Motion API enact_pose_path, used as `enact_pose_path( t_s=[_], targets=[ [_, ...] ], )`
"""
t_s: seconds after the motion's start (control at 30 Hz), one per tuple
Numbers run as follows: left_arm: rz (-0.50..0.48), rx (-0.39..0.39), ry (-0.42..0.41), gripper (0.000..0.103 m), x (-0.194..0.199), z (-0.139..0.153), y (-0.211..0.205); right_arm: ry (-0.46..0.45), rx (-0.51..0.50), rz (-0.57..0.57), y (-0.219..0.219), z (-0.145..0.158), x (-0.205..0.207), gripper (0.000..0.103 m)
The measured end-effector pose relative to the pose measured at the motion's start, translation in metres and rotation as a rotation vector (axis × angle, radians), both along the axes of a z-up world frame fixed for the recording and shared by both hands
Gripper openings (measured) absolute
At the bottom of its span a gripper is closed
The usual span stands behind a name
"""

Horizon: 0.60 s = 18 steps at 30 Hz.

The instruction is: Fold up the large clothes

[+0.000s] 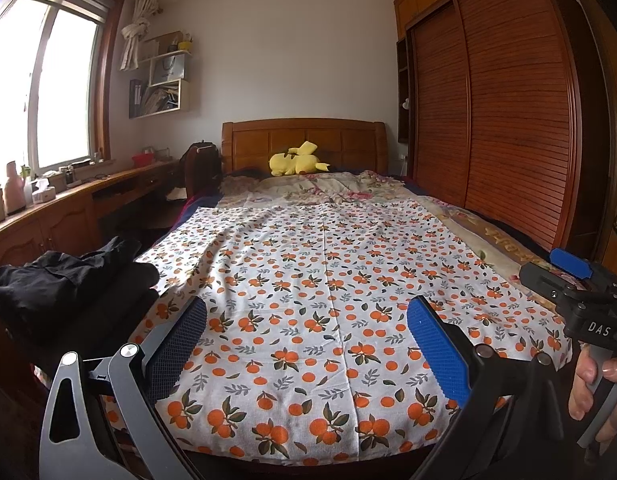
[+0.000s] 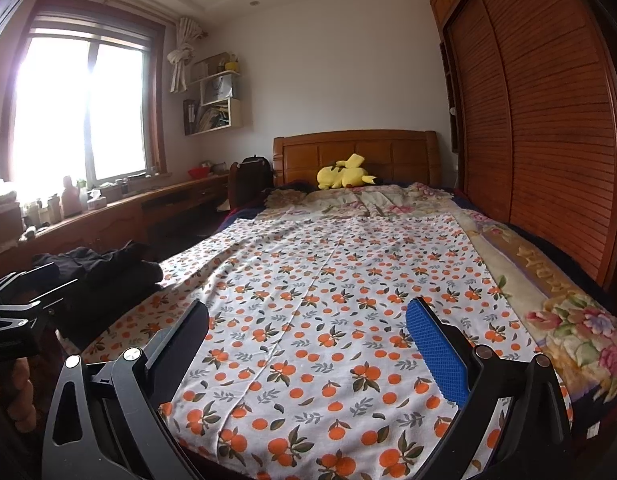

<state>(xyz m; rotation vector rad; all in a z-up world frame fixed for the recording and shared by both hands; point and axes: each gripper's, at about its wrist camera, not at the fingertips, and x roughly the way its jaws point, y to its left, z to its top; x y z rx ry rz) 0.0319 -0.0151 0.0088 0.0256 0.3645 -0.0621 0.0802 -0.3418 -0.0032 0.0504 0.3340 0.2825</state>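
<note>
Yellow plush toy (image 1: 298, 160) against the wooden headboard (image 1: 304, 140), slatted wardrobe (image 1: 492, 120) right of headboard, window (image 1: 48, 92) and wall shelves (image 1: 164, 76) left of it

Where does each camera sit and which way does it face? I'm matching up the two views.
Left wrist: on the left claw at the bed's foot, facing the headboard; right claw and a hand show at right.
Right wrist: on the right claw, facing likewise; left claw at left.
Shared: orange-print sheet, yellow plush toy, black clothes.
</note>
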Motion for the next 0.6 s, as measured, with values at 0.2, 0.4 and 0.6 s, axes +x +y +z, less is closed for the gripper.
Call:
enact_pose_path(
  t_s=[0.2, 0.4, 0.6],
  targets=[
    [-0.001, -0.001, -0.002, 0.101, -0.0025, 0.0005, -0.0002, 0.000, 0.000, 0.001, -0.0002, 0.0001, 0.0002, 0.095],
    [-0.001, -0.002, -0.004, 0.101, -0.0028, 0.0015, -0.0007, -0.001, -0.003, 0.000, 0.0004, 0.0007, -0.0001, 0.095],
    [-0.001, -0.001, -0.006, 0.101, -0.0038, 0.0028, -0.0020, -0.001, -0.004, -0.001, -0.0005, 0.0014, -0.0003, 0.095]
  ],
)
